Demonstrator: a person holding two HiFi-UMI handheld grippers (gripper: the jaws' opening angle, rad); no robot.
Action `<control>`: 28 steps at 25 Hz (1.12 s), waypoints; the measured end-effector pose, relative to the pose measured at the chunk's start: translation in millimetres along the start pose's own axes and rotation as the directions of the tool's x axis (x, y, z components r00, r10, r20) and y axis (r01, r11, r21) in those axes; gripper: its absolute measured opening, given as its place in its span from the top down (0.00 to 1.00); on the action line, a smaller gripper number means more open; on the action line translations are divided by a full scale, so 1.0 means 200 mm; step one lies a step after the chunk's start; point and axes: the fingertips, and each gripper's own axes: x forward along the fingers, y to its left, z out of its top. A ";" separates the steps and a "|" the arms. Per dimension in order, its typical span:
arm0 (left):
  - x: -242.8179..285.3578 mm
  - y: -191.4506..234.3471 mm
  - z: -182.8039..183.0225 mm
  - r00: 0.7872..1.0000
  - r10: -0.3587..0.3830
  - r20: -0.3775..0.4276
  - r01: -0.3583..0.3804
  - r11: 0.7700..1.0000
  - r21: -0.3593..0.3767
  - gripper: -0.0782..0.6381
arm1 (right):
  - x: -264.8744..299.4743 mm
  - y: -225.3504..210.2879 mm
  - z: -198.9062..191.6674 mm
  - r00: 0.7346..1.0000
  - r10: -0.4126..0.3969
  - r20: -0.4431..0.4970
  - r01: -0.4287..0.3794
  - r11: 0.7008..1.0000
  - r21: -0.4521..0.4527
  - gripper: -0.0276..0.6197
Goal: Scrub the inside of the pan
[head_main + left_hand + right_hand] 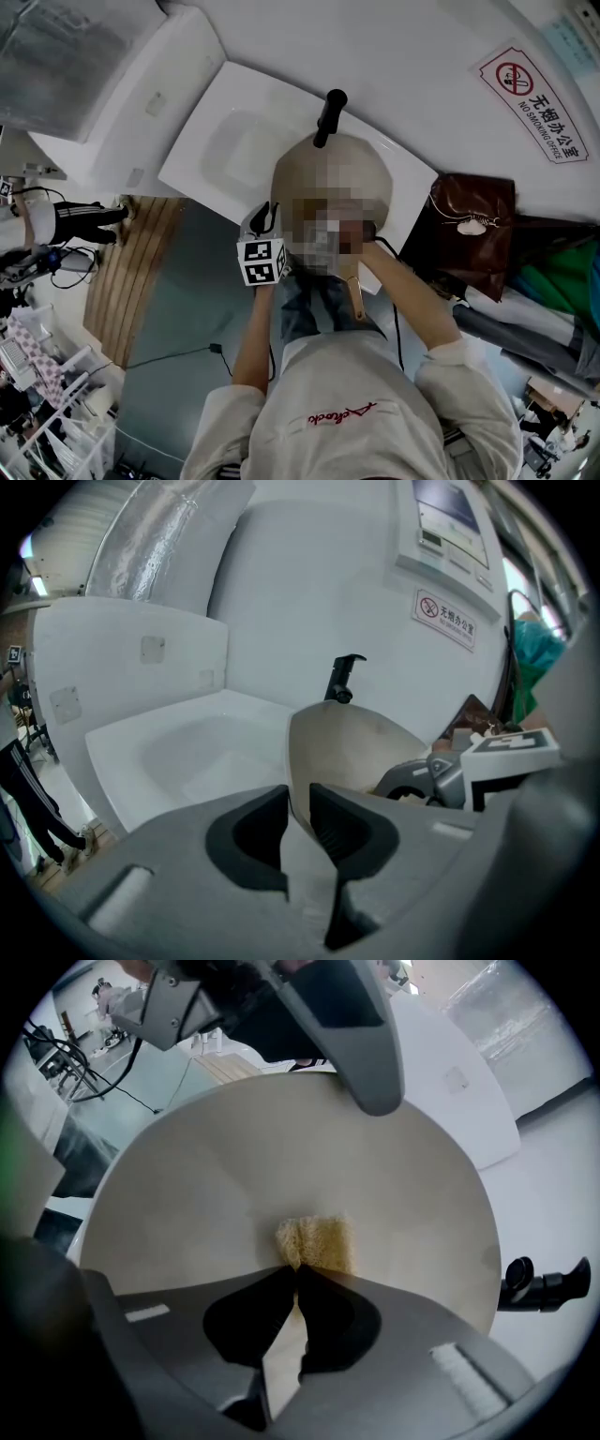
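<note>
**Pan held over white basin for a scrub**
Head view: the pan (328,169) hangs above the basin (211,141), black handle (329,114) pointing away. Left gripper view: the left gripper (298,803) pinches the pan's thin, rigid rim, a hold likely to slip if wet. Right gripper view: the right gripper (295,1279) is clamped on a soft yellow sponge (317,1241) pressed to the pan's inside

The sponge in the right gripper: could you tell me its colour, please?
The sponge is yellowish tan, clearest in the right gripper view.
</note>
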 end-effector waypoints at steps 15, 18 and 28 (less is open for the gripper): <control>0.00 0.00 0.00 1.000 -0.010 -0.007 0.010 1.000 0.005 0.79 | 0.04 -0.23 0.04 0.998 -0.057 0.012 0.057 0.998 0.011 0.92; 0.00 0.01 0.00 1.000 -0.011 -0.010 0.011 1.000 0.008 0.79 | 0.05 -0.26 0.02 0.998 -0.064 0.015 0.063 0.997 0.033 0.92; 0.01 0.01 0.01 1.000 -0.010 -0.012 0.011 1.000 0.011 0.79 | 0.06 -0.28 -0.11 0.997 -0.082 -0.013 0.083 0.993 0.081 0.92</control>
